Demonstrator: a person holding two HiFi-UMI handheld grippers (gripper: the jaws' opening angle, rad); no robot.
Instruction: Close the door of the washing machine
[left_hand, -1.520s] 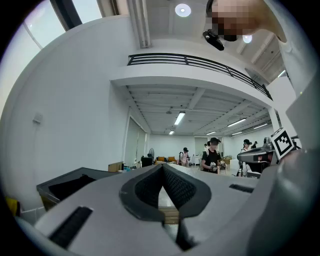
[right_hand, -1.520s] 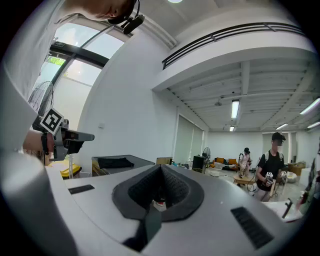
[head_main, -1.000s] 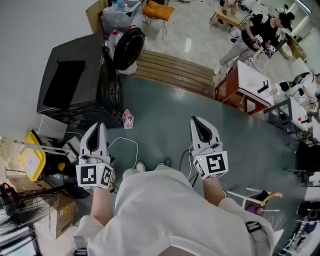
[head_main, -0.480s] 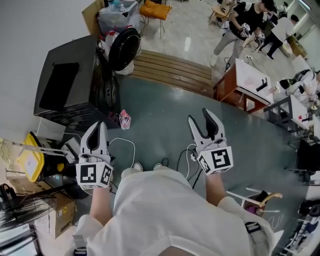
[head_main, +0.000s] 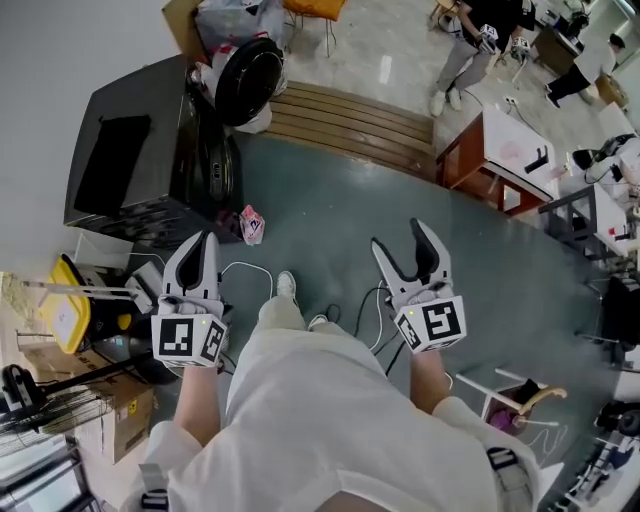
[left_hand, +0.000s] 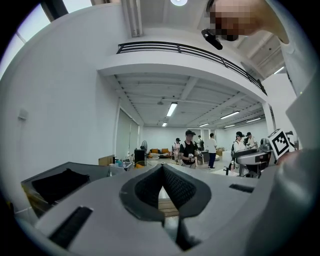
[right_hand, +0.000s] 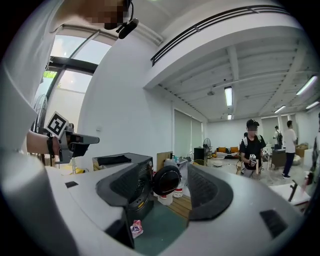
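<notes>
Stepped nearer the washing machine (head_main: 130, 170) and started opening the right gripper (head_main: 400, 240), nothing between the spreading jaws, kept the left gripper (head_main: 198, 245) pinched together and empty, but well short of the door (head_main: 248, 80) hanging wide open ahead-left, so nothing closed yet.

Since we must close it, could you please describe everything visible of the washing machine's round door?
The round black washing machine door has a dark glossy centre inside a thick rim, plastic by its look. It stands upright, swung wide open, seemingly hinged at the far side of the black washing machine, beside the brown wooden slatted platform.
</notes>
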